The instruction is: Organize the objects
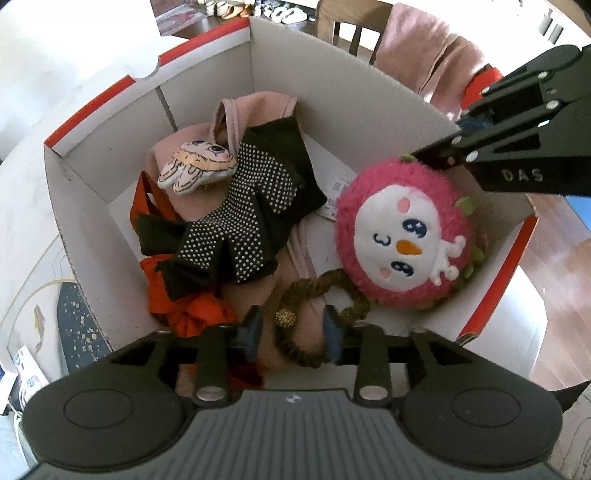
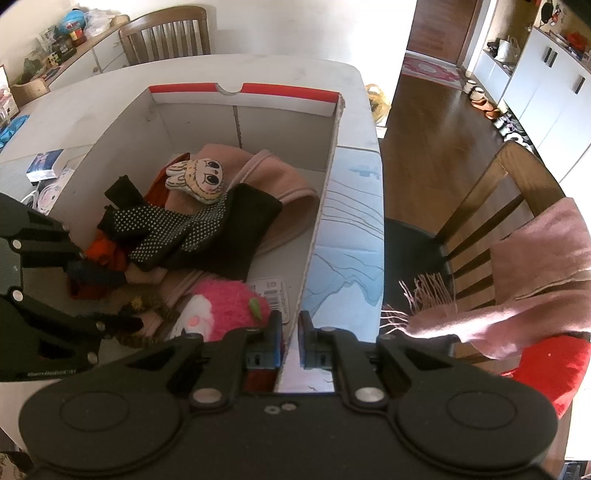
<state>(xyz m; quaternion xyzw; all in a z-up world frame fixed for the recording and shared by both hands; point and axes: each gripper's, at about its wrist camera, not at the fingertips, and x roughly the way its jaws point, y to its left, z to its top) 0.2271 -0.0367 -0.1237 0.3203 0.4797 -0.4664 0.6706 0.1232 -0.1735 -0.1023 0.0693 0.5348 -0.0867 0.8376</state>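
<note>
A white cardboard box (image 1: 85, 192) with red-edged flaps holds the objects. Inside lie a pink round plush face (image 1: 402, 236), a black dotted glove (image 1: 243, 210), a small bunny plush (image 1: 197, 166), pink cloth (image 1: 240, 114), orange cloth (image 1: 192, 314) and a brown hair tie (image 1: 314, 295). My left gripper (image 1: 291, 326) is open above the hair tie. My right gripper (image 2: 288, 338) is nearly shut, its fingers (image 2: 271, 341) straddling the box's right wall (image 2: 314, 236). The plush (image 2: 221, 308) lies just left of it, and the right gripper also shows in the left wrist view (image 1: 443, 153).
The box stands on a white table (image 2: 280, 70). A wooden chair (image 2: 491, 206) with a pink scarf (image 2: 535, 266) and a red cushion (image 2: 550, 365) stands right of the table. Another chair (image 2: 166, 33) stands at the far side. Small items (image 2: 44, 162) lie left of the box.
</note>
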